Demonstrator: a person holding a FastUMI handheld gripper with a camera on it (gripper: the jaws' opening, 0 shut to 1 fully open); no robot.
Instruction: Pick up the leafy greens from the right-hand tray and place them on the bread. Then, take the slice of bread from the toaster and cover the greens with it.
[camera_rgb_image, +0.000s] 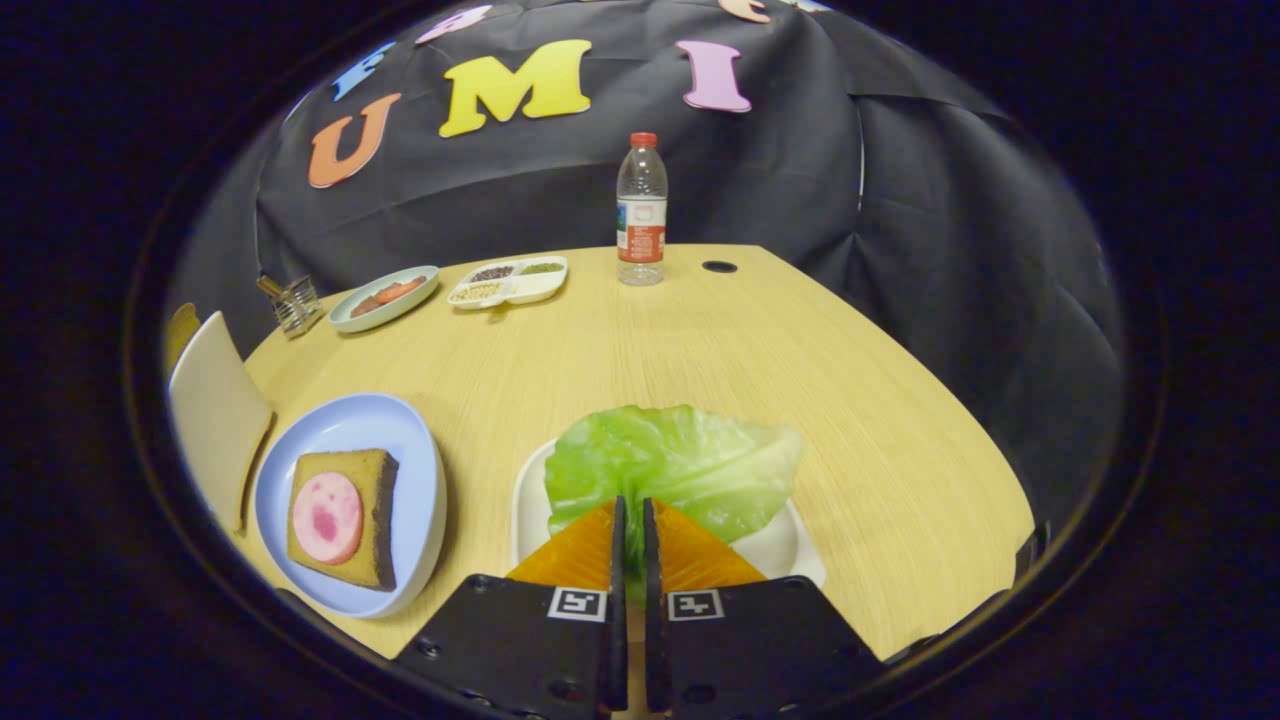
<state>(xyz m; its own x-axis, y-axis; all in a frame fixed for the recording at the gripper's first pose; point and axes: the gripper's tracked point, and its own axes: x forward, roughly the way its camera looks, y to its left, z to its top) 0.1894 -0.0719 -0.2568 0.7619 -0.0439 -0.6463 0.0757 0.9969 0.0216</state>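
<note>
My gripper has its 2 fingers drawn nearly together, pinching the near edge of the broad, crinkled pale-green lettuce leaf, a thin strip of green showing in the slit between them. The leaf lies mostly ahead of my fingertips, draped over the white rectangular tray on the light wooden table. I judge I grip the edge so the leaf can hang free when I lift. To my left, well apart from the tray, sits the round pale-blue plate bearing 1 brown square bread slice topped with 1 pink round of sausage, which is where the greens must go.
</note>
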